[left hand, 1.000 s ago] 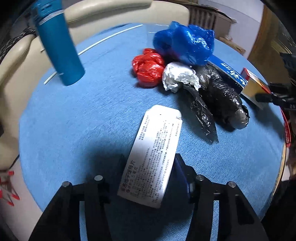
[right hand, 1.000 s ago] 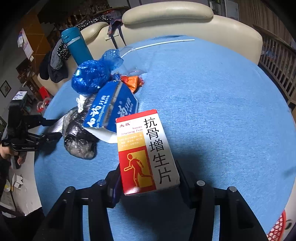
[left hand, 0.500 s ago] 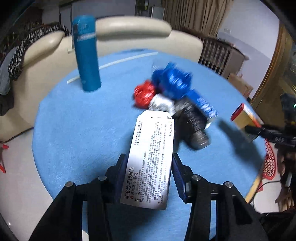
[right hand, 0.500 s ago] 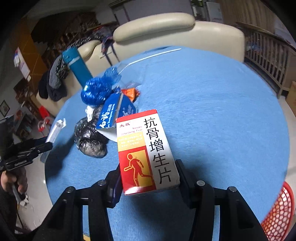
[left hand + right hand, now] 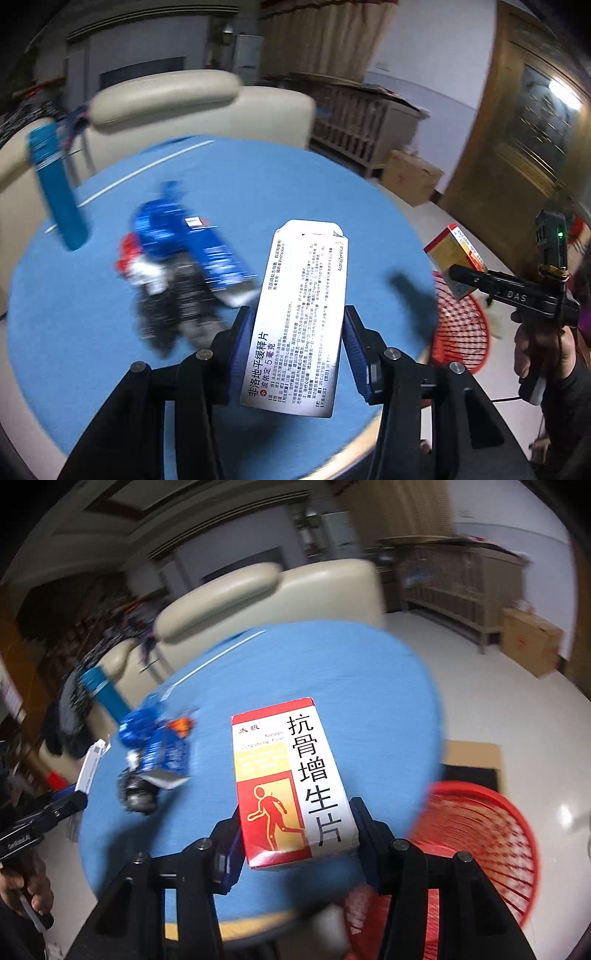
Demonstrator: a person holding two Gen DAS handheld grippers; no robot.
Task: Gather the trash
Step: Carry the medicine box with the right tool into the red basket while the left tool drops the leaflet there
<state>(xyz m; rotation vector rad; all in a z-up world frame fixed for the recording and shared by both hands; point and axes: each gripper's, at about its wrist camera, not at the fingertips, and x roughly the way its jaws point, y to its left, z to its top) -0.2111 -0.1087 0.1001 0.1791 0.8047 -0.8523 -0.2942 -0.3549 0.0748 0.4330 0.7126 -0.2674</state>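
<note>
Your left gripper (image 5: pixel 297 354) clamps the white medicine box (image 5: pixel 301 314) above the blue table (image 5: pixel 295 184). Your right gripper (image 5: pixel 295 834) grips the red box (image 5: pixel 291 779) near the table's edge, beside the red basket (image 5: pixel 491 834). Bagged trash (image 5: pixel 177 266) lies on the table.

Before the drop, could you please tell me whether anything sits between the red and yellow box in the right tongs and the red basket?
Nothing visible does: the red and yellow box is clamped in the right tongs, and the red basket stands open beside the table edge.
</note>
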